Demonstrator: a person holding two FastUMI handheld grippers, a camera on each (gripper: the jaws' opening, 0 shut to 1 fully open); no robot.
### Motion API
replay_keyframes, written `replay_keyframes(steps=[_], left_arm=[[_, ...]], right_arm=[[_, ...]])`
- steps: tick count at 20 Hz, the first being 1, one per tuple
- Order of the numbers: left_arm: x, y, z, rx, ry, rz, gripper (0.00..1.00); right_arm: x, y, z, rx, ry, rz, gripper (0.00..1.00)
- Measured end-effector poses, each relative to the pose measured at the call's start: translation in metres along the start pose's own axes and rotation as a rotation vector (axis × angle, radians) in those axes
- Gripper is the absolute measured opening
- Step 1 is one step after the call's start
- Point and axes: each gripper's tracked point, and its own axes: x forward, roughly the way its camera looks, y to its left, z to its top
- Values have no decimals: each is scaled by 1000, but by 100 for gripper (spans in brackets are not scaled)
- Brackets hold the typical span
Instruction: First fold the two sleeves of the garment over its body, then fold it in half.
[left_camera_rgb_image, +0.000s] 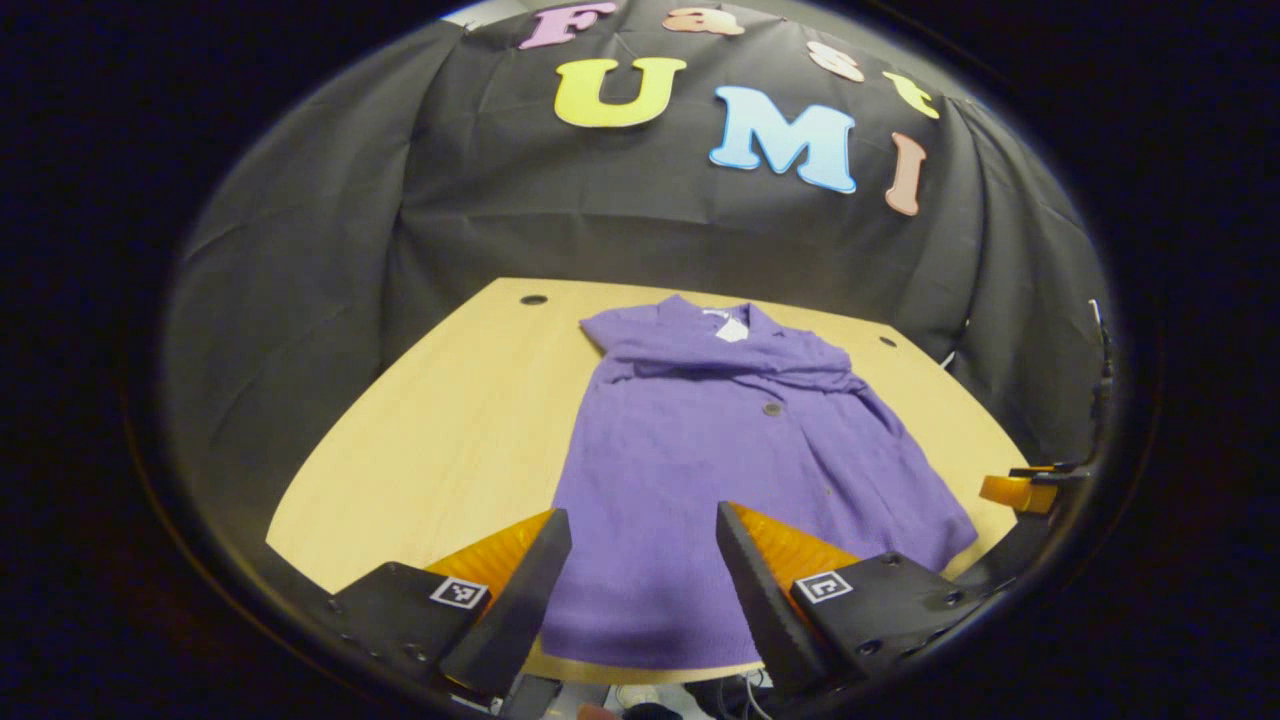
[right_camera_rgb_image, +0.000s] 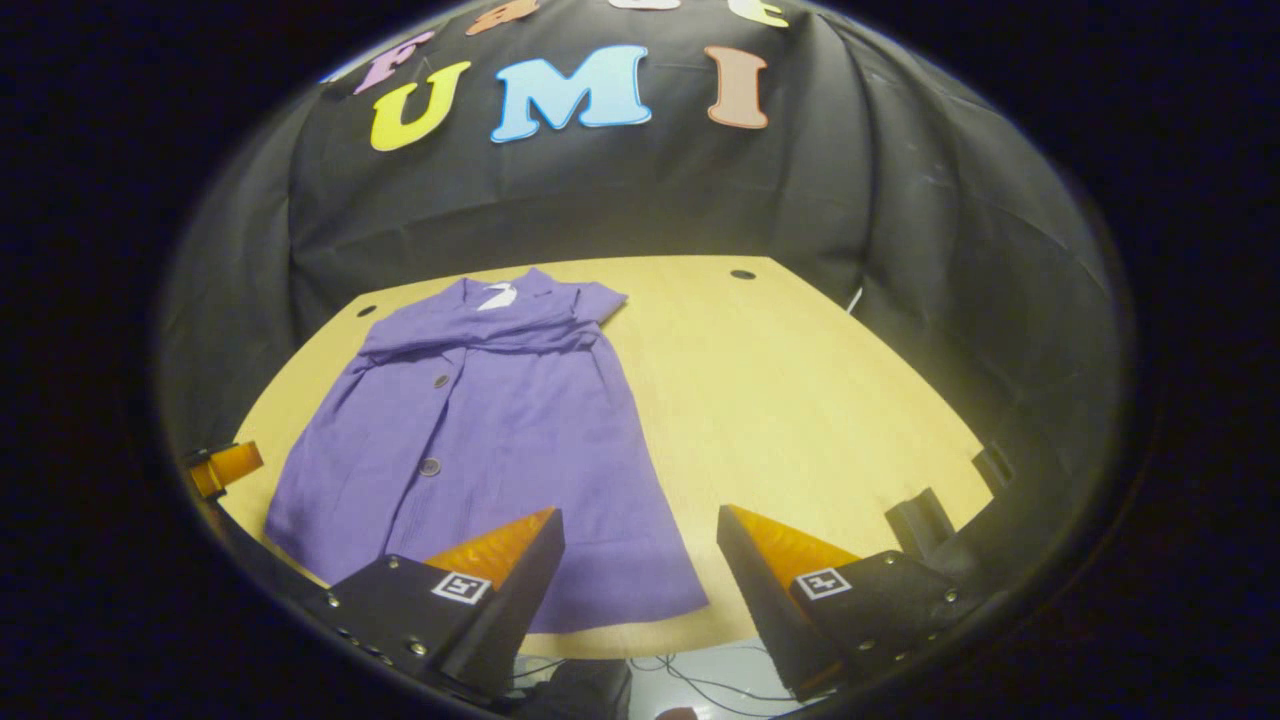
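Sleeves look tucked across the chest; we judge the half fold comes next.

The purple garment lies flat on the wooden table, collar toward the booth wall and hem at the near edge, buttons facing up. Both sleeves appear laid across the upper body just below the collar, which is why the shape reads as a narrow trapezoid. We hold the left gripper above the hem, its fingers spread wide and gripping nothing, likely lined up to take that edge. The right gripper hangs over the hem's other corner and bare table, fingers equally wide and empty. One at each hem corner suits lifting the hem toward the collar together.
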Motion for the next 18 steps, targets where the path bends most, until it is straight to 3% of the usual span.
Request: replay_keyframes(steps=[10,14,18], left_arm=[[-16,29,-66,-34,101,-26,97],[-10,28,-85,-9,143,-21,96],[-6,24,-92,21,161,-17,97]], right_arm=[[16,-7,-32,42,79,-3,94],[23,-8,-42,121,111,0,94],[24,-5,-51,122,135,5,94]])
